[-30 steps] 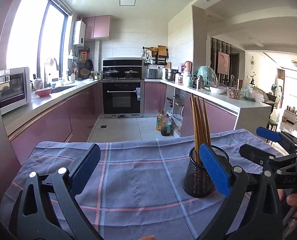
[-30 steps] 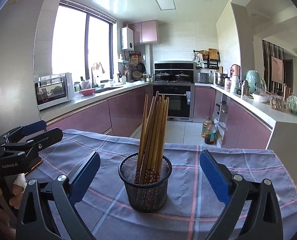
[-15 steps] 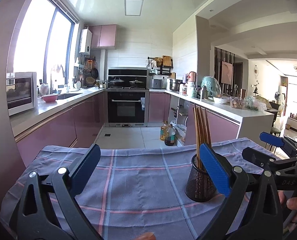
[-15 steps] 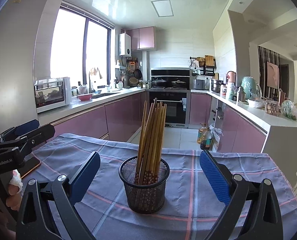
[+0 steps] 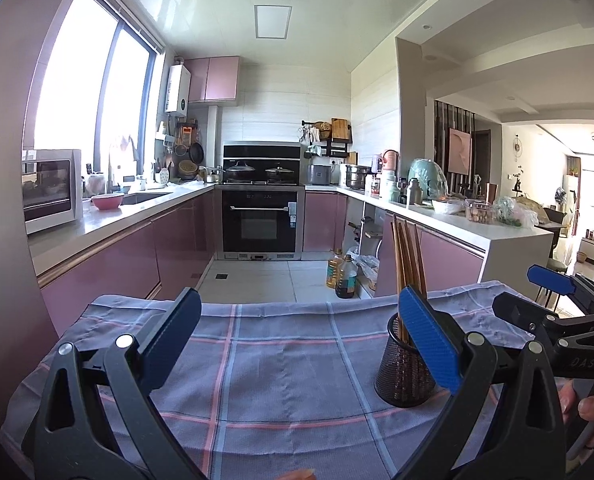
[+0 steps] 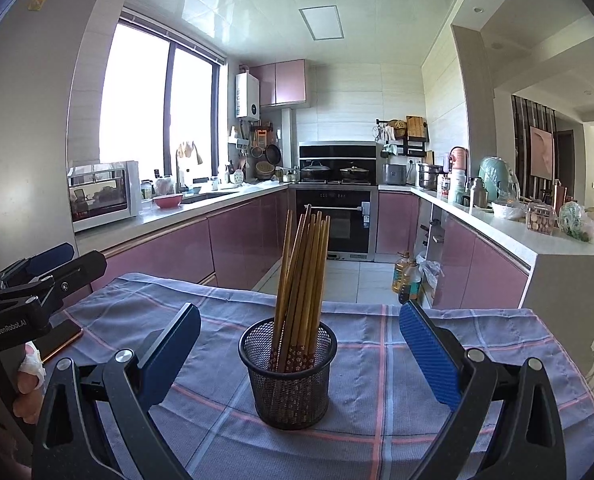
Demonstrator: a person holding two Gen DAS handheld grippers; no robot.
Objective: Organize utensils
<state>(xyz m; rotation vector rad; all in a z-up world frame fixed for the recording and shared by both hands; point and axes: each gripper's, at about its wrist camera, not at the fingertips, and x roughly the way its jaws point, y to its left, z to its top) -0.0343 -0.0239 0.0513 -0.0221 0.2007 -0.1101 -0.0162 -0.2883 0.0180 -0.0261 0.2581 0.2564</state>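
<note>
A black mesh holder (image 6: 288, 372) stands upright on a blue plaid cloth (image 6: 377, 360). Several wooden chopsticks (image 6: 303, 264) stand in it, leaning slightly. The holder also shows in the left wrist view (image 5: 401, 372), partly behind a blue finger pad, with the chopsticks (image 5: 407, 256) rising above. My right gripper (image 6: 297, 350) is open and empty, and the holder sits between its fingers in this view. My left gripper (image 5: 297, 328) is open and empty over the bare cloth (image 5: 281, 360), left of the holder. The right gripper also shows in the left wrist view (image 5: 537, 292).
A phone (image 6: 59, 338) lies on the cloth at the left edge. The left gripper (image 6: 49, 276) shows at the far left in the right wrist view. Beyond the table lies a kitchen with pink cabinets, an oven (image 5: 261, 224) and oil bottles (image 5: 341, 274) on the floor.
Both grippers have drawn back and tilted up; the holder looks smaller and lower in both views. Both stay open.
</note>
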